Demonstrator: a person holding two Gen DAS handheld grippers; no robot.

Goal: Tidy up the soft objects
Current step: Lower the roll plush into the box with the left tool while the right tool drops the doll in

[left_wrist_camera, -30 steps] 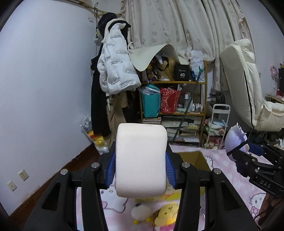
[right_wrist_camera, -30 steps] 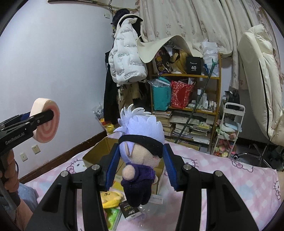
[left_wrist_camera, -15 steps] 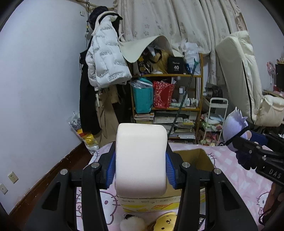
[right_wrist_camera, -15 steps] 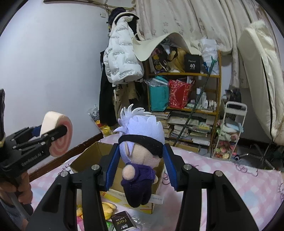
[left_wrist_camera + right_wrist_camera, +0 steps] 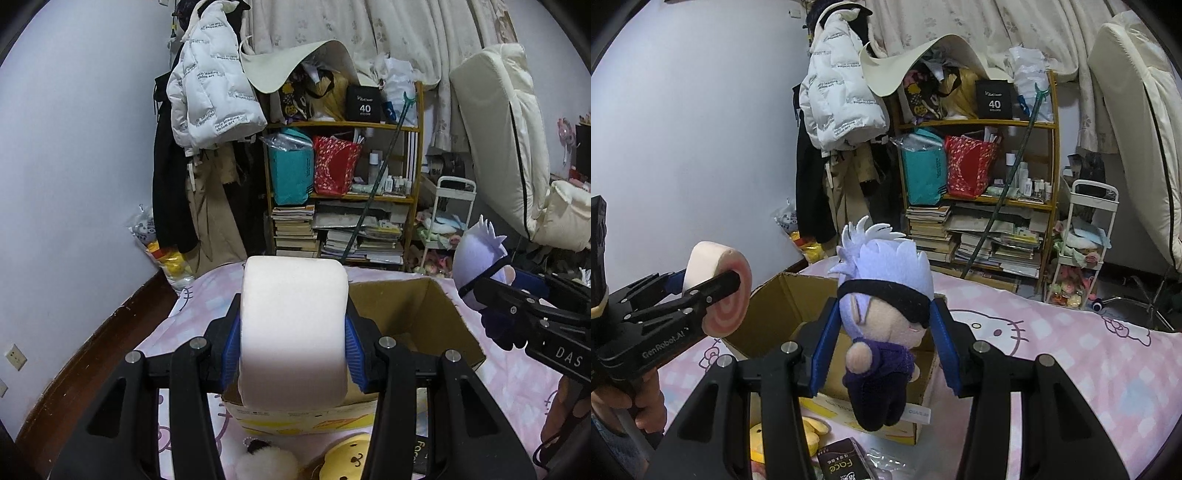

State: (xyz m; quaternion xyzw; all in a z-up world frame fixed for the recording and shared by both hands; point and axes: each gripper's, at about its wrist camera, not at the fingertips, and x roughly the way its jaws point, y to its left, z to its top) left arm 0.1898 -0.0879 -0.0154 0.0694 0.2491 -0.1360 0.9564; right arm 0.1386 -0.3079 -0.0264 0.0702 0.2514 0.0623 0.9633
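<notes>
So the left gripper [image 5: 293, 332] is clamped on a pink swirl roll plush [image 5: 293, 328], squeezed between the two blue pads. From the left wrist view you only get its pale rounded side, but the right wrist view shows the pink spiral face, with one black finger lying across it. It's held in the air over the near-left part of an open cardboard box [image 5: 424, 306], which sits on a pink Hello Kitty bedsheet [image 5: 1052, 343].

The right gripper [image 5: 884, 339] is closed on a little doll plush [image 5: 882, 314] with spiky lavender hair, a black blindfold and a dark purple outfit. The pads press on either side of its head and the body dangles below, hanging over the box opening as far as I can tell.

Down on the sheet in front of the box there's a yellow plush [image 5: 347, 458] with a small face, a fluffy white pom-pom thing [image 5: 266, 461] beside it, and a black packet [image 5: 842, 465] with "Face" printed on it.

Background is a crammed wooden shelf [image 5: 343, 192] with books, a teal bag and a red bag, plus a white puffer jacket [image 5: 210, 85] hanging to its left.
</notes>
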